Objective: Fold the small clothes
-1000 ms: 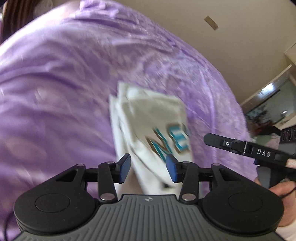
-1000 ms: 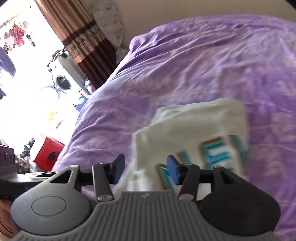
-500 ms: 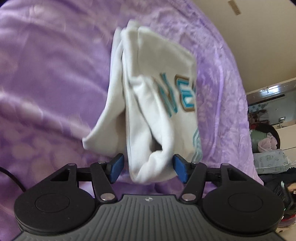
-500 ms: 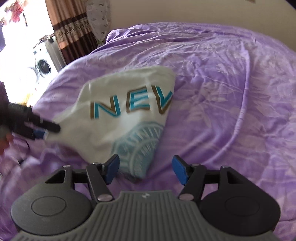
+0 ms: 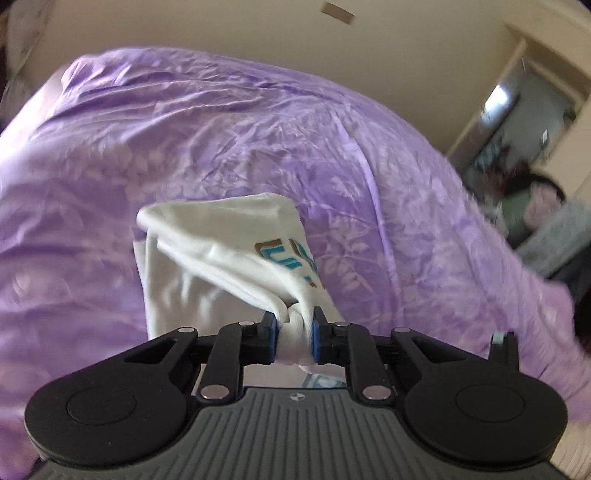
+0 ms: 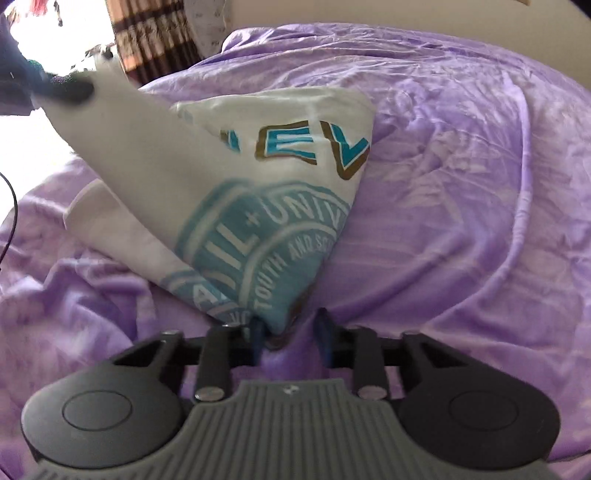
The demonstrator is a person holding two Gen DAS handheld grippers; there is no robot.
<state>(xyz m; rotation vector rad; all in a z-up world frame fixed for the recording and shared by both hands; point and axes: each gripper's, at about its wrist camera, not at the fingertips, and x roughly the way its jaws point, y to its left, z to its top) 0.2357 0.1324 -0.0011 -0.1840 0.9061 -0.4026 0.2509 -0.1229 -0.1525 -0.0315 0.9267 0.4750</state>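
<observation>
A: Start at the left. What are the left tongs (image 5: 294,338) doing?

B: They are pinching a bunched corner of the white T-shirt (image 5: 221,266); the blue pads (image 5: 272,338) press the cloth from both sides. From the pinch the shirt runs up toward 11 o'clock in thick folded layers, and a bit of teal and brown lettering shows on its right face.

A: And what is under it?

B: The purple bedspread (image 5: 221,140), creased and printed with pale leaves. It fills most of the left wrist view. At 2 o'clock there is a doorway (image 5: 532,110), blurred.

A: Now the right side.

B: The right tongs (image 6: 291,338) sit low on the purple bedspread (image 6: 461,184), with the lower corner of the white T-shirt (image 6: 229,177) between the pads. A gap shows between them, and purple cloth bulges up in it. The motion blur keeps me from telling whether they grip the corner or only straddle it.

A: How does the shirt lie there?

B: It spreads from the tongs toward 11 o'clock. Its print faces up: teal letters edged in brown, and a round teal seal below them. Its far corner is lifted at 10 o'clock, where the left tongs (image 6: 62,90) hold it as a dark blur. A brown striped curtain (image 6: 155,33) hangs at 11 o'clock.
</observation>
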